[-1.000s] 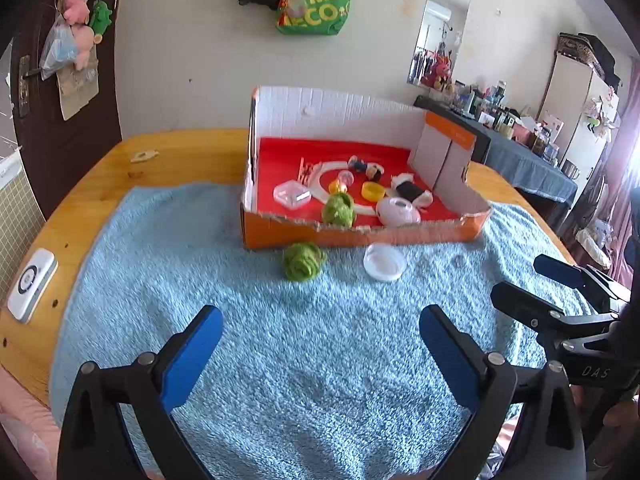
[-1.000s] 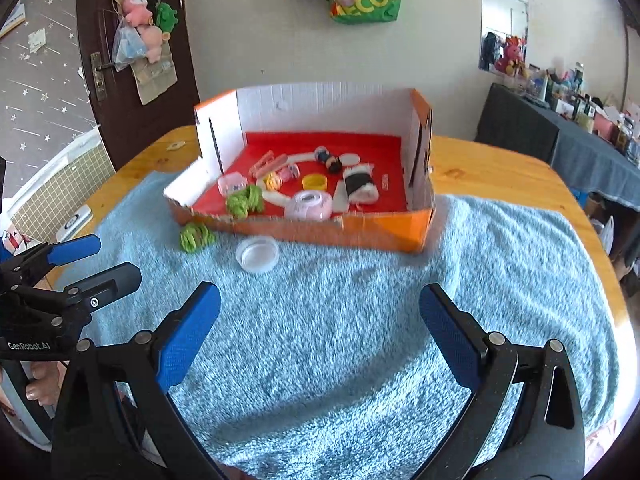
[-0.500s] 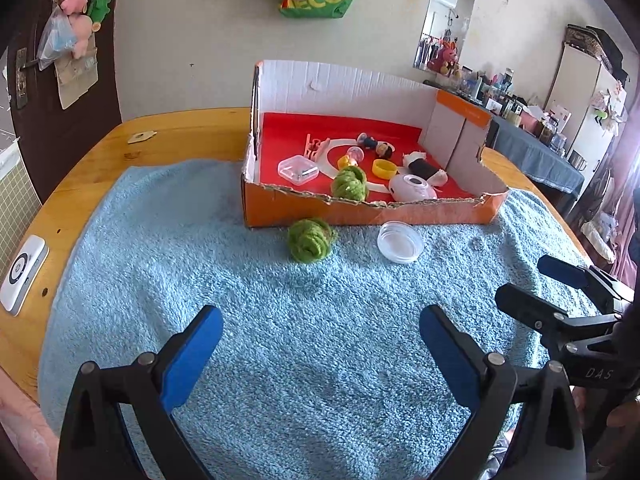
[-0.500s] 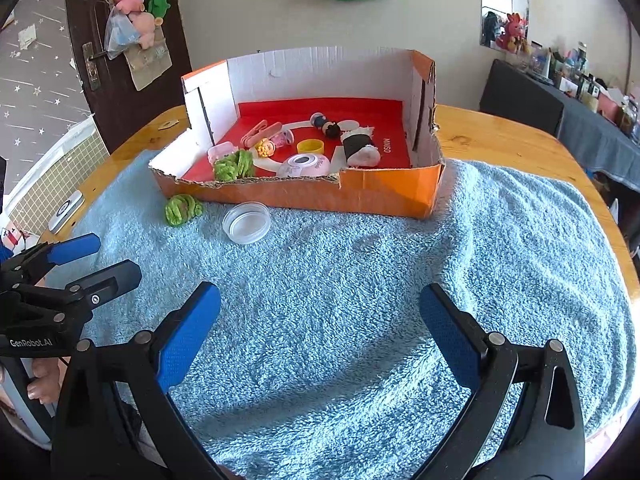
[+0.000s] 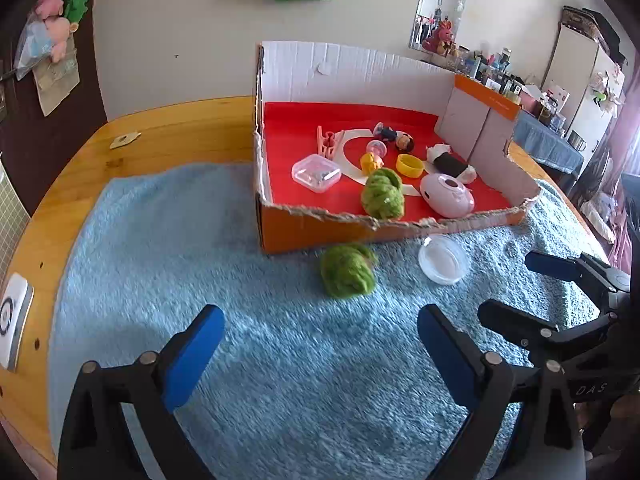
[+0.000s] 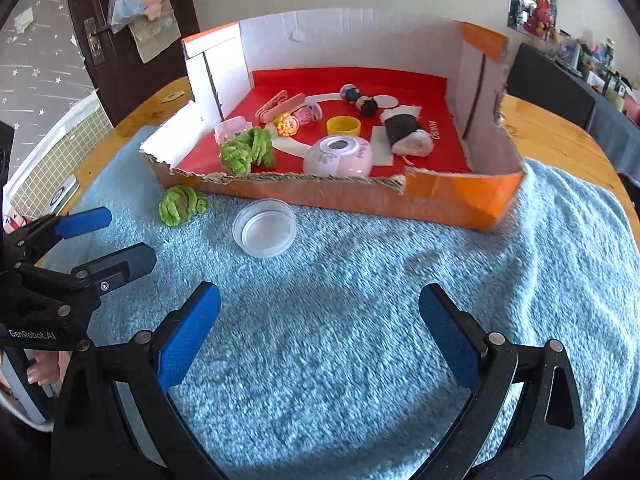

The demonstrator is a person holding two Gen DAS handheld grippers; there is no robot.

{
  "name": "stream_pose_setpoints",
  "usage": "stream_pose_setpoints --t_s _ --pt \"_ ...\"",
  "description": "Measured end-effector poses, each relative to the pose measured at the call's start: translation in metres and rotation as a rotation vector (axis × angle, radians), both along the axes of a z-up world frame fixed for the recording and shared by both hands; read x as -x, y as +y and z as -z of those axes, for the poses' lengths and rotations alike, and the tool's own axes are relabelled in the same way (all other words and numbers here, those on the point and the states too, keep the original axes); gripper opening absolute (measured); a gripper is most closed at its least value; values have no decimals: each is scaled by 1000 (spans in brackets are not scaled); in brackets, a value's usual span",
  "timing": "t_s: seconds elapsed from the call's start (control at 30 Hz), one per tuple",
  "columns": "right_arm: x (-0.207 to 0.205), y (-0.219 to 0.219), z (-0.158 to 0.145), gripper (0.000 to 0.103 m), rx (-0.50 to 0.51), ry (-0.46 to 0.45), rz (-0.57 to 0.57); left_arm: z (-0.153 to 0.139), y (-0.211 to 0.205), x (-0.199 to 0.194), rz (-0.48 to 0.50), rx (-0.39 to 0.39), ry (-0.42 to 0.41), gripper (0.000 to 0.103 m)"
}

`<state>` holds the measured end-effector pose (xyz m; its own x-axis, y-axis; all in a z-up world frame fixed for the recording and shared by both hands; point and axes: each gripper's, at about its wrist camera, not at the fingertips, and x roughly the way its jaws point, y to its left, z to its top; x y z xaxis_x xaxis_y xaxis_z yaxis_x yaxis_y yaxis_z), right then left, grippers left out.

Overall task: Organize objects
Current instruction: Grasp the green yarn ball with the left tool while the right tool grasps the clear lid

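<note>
An orange cardboard box (image 5: 320, 232) (image 6: 460, 200) with a red floor stands on the blue towel (image 5: 280, 360). Inside lie a green yarn ball (image 5: 382, 194) (image 6: 246, 152), a pink round case (image 5: 447, 195) (image 6: 338, 156), a clear plastic case (image 5: 316, 170), a yellow cap (image 5: 409, 165) and small toys. Outside, in front of the box, lie a second green yarn ball (image 5: 347, 271) (image 6: 178, 205) and a clear round lid (image 5: 443, 259) (image 6: 264, 233). My left gripper (image 5: 320, 352) (image 6: 106, 236) is open and empty, near the outside yarn ball. My right gripper (image 6: 320, 332) (image 5: 516, 288) is open and empty.
The towel covers a round wooden table (image 5: 168, 136). A white device (image 5: 14, 320) lies at the table's left edge. A dark door (image 6: 120, 40) with hanging toys is at the back left. Cluttered furniture (image 5: 560, 100) stands at the right.
Both grippers have moved forward toward the box, so the outside yarn ball and the clear lid now sit closer. Both stay open.
</note>
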<state>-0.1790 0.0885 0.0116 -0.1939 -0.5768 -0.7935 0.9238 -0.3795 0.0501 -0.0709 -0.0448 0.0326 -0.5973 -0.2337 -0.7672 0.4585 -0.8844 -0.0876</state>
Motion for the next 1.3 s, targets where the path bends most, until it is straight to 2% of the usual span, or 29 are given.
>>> stream_pose_setpoints --t_s 0.1,0.27,0.47,0.67,0.83,0.97,1.03,1.07,1.1,1.17,1.2,1.3 --pt "0 -10 0 101 -15 11 -11 0 -7 6 21 5 -8 96" --pt "4 -22 4 101 -35 5 -20 5 -13 15 64 -7 -19 89" --pt "2 -32 8 101 -53 14 -49 8 -17 21 88 -16 -22 79" --pt "-4 -40 5 100 -57 62 -87 8 -18 24 120 -26 -12 67" --pt "-8 -45 4 90 -70 79 -121 8 -18 26 136 -25 1 61" --pt "-9 -49 6 81 -85 82 -137 6 -17 28 161 -41 18 60" --pt "-9 -50 7 71 -88 77 -147 5 -16 29 167 -40 20 60" --pt "-10 -51 7 69 -86 76 -150 6 -15 30 170 -38 18 60" --pt "-10 -52 7 68 -85 77 -157 6 -15 30 172 -36 17 57" --pt "-12 -52 7 64 -82 83 -171 8 -14 31 181 -36 9 44" --pt "-13 -51 7 58 -77 80 -180 9 -13 31 186 -39 6 36" --pt "-17 -51 6 46 -70 84 -204 9 -10 31 189 -37 8 30"
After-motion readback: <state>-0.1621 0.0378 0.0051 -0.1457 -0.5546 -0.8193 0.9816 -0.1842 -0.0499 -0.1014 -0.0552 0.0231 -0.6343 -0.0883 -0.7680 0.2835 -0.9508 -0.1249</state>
